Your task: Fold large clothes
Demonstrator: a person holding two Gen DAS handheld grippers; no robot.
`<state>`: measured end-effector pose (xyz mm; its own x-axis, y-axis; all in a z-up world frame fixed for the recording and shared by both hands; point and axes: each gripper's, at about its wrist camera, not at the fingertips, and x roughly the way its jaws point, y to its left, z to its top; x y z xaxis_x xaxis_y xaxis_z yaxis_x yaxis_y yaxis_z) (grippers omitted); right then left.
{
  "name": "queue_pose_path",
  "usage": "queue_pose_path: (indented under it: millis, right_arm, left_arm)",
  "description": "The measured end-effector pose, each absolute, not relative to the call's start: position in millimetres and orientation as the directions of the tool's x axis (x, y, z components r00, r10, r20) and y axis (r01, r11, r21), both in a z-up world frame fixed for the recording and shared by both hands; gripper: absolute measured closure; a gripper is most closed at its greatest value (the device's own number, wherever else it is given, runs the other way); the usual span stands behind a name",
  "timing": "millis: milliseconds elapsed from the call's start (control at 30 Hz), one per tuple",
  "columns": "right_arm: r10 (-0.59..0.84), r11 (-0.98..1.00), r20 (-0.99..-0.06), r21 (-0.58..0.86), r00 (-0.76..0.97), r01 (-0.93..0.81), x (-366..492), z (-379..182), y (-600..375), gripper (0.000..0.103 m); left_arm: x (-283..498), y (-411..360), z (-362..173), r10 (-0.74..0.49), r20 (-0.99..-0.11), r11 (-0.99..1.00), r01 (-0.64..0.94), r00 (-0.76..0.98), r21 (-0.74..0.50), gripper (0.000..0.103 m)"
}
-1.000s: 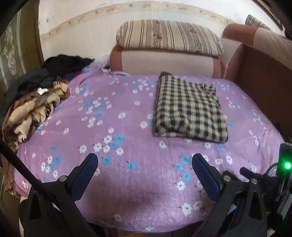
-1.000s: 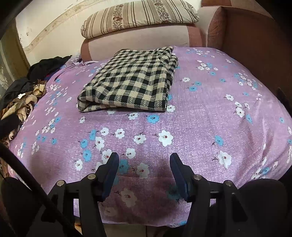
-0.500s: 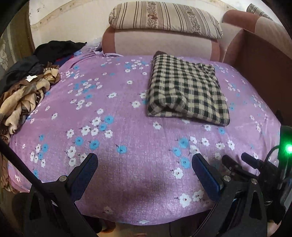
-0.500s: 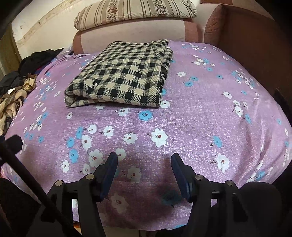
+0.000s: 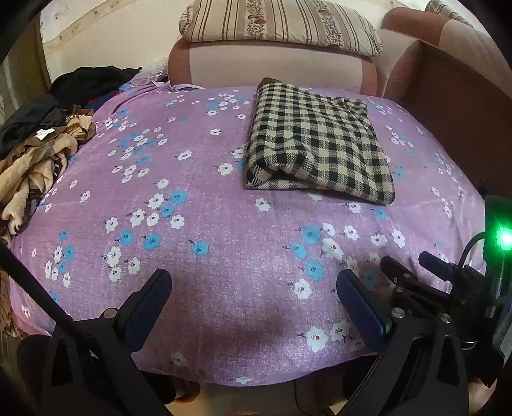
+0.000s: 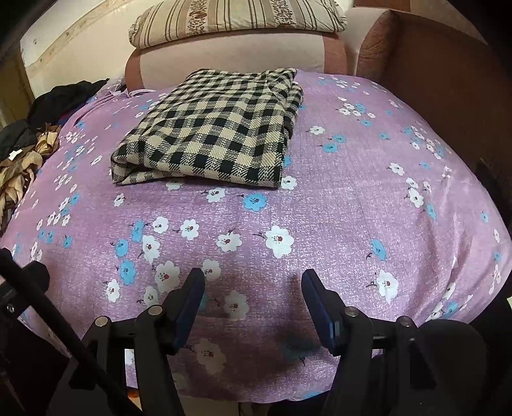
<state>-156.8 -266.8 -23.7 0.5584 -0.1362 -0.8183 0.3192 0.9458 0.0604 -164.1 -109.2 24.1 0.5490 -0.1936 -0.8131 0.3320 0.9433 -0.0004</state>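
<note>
Folded garment (image 5: 320,144): black-and-beige check. Bed cover (image 5: 224,256): lilac, white and blue flowers. Far pillow (image 5: 278,24): beige, brown stripes. Far-left clothes heap (image 5: 35,160): tan, brown, black. Gripper pads (image 6: 188,304): dark blue.

The checked garment (image 5: 320,147), woven in black and beige squares, lies folded into a flat, roughly rectangular bundle on the far half of the bed (image 5: 224,256), towards its right side and near the sofa-like backrest. Its near edge shows stacked layers, with the left near corner slightly puffed open and rolled. In the right wrist view the same bundle (image 6: 211,131) sits left of centre, its top face smooth, the far right corner somewhat bunched
</note>
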Motion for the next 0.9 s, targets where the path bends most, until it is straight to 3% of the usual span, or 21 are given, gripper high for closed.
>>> queue_pose_path:
  millis: [900]
  right_arm:
    - [-0.164, 0.937, -0.832, 0.038, 0.530, 0.348, -156.7, -24.6, -268.0, 0.033]
  left_arm:
    - [-165.6, -110.3, 10.5, -0.218, -0.852, 0.936, 0.350, 0.475, -0.044, 0.001]
